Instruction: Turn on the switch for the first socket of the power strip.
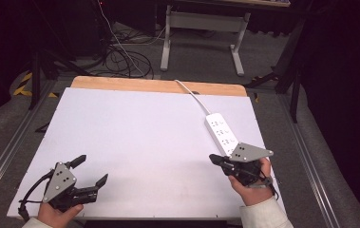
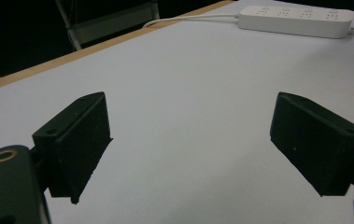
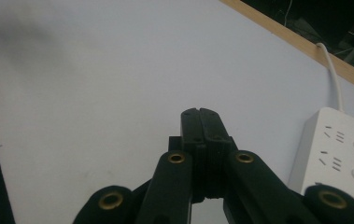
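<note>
At the near left edge of the table (image 1: 135, 137), the left hand-held gripper (image 1: 91, 170) rests in the person's left hand (image 1: 59, 214), its jaws spread wide apart with nothing between them. In the left gripper view the two black pads (image 2: 79, 140) stand well apart over bare white tabletop. A cable (image 1: 29, 194) trails from this gripper toward the table's near corner.

At the near right, the right hand (image 1: 251, 187) holds the right hand-held gripper (image 1: 213, 158), pointing left across the table. Its jaws are pressed together on nothing; the right gripper view shows the tips meeting flat against each other above the white surface.

Just beyond the right hand-held gripper lies a white power strip (image 1: 221, 134), flat on the table near its right edge, its near end just beside the gripper's grey plate (image 1: 248, 152). Its white cord (image 1: 193, 95) runs away over the wooden far edge (image 1: 158, 85).

Beyond the table, black cables (image 1: 125, 59) lie on the floor beside a white frame (image 1: 203, 28).
</note>
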A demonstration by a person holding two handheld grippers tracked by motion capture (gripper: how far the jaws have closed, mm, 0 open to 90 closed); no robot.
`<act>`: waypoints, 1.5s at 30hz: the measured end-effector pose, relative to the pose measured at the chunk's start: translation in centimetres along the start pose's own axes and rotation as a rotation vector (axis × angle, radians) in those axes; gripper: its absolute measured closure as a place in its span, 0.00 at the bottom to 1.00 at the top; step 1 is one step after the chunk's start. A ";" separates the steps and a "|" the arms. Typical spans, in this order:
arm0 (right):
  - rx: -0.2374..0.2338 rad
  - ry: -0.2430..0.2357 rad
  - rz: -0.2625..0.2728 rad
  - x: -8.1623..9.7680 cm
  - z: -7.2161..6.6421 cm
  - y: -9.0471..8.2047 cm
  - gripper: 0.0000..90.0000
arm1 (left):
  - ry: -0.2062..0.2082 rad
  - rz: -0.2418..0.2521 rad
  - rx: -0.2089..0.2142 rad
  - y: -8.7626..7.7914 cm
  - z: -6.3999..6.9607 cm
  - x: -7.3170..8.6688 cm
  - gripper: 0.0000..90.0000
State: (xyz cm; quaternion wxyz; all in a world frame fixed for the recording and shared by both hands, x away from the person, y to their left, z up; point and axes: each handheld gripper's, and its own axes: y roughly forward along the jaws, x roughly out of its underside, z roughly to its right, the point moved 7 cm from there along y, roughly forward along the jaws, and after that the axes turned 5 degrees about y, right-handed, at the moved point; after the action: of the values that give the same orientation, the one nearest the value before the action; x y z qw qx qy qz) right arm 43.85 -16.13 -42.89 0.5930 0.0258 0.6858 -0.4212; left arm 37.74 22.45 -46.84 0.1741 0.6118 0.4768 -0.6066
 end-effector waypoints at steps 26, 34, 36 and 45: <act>0.099 0.142 -0.045 -2.8 7.1 2.0 1.00 | -0.010 -0.004 -0.002 0.0 -0.1 0.1 0.15; 0.140 0.162 -0.057 -3.1 8.8 3.2 1.00 | -0.009 -0.005 -0.003 0.1 -0.1 0.1 0.15; 0.154 0.167 -0.058 -3.1 9.2 3.4 1.00 | -0.009 -0.005 -0.004 0.1 -0.1 0.1 0.15; 0.183 0.201 -0.056 -3.2 11.1 4.4 1.00 | -0.009 -0.005 -0.003 0.0 -0.1 0.1 0.15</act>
State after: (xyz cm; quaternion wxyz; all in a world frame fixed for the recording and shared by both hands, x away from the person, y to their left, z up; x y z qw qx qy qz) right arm 55.99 -18.57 -41.96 0.5044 0.1027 0.7009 -0.4938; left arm 37.84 22.59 -46.92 0.1755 0.6076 0.4786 -0.6091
